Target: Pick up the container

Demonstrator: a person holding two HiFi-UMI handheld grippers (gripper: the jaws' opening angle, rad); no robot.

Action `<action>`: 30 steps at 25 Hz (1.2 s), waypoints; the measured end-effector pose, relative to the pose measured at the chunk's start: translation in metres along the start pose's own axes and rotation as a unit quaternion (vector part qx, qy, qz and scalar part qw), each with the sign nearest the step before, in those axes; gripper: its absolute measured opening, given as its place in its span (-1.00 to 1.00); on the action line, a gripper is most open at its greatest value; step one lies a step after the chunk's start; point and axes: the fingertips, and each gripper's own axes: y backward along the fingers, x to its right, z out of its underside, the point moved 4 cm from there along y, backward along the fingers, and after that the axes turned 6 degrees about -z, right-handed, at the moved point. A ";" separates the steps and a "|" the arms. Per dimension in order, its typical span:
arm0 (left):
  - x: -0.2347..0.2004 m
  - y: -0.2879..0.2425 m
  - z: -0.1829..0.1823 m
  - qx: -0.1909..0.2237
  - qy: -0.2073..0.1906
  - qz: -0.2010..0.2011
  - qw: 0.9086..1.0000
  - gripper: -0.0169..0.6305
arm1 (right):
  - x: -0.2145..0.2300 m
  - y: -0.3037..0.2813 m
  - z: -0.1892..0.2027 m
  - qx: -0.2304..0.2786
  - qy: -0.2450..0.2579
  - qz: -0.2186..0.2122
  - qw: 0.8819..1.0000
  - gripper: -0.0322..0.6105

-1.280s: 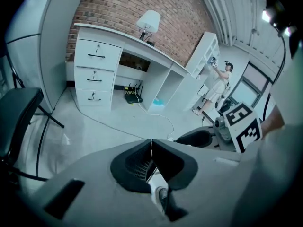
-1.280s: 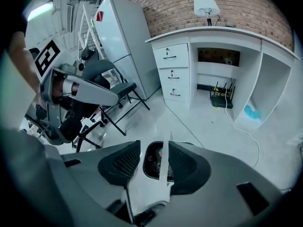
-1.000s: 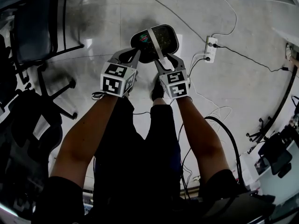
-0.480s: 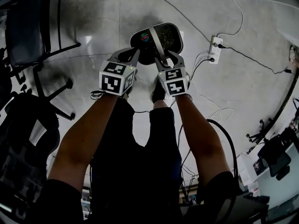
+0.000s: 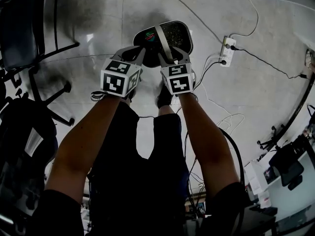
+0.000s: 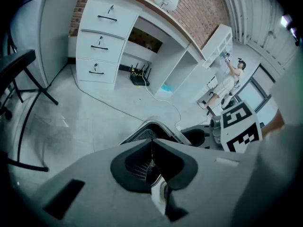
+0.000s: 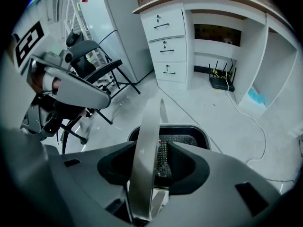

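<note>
One dark, mesh-lined container (image 5: pixel 173 33) sits mouth-up on the floor (image 5: pixel 256 82). Its long axis runs left to right in the head view, and a grey handle (image 5: pixel 161 39) arches across it. The right gripper (image 5: pixel 174 57) has just been opening, its jaws spread astride the handle. The left gripper (image 5: pixel 138 54) has its jaws pressed together at the container's left end.

The container (image 5: pixel 176 36), dark and rounded with a pale rim and mesh lining, stands upright on the floor at far centre, its pale handle (image 5: pixel 164 44) arched across.
</note>
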 end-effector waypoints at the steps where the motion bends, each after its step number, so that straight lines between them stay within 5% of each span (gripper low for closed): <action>1: 0.001 -0.001 0.002 -0.001 0.003 0.000 1.000 -0.91 | 0.001 -0.001 0.000 0.001 0.000 0.001 1.000 -0.38; 11: 0.011 0.003 0.001 0.010 0.017 0.011 1.000 -0.91 | 0.003 0.001 -0.001 0.016 -0.001 0.014 1.000 -0.76; 30: 0.013 0.031 -0.004 0.030 0.000 0.009 1.000 -0.91 | 0.000 0.003 0.008 -0.010 -0.024 0.022 0.999 -0.79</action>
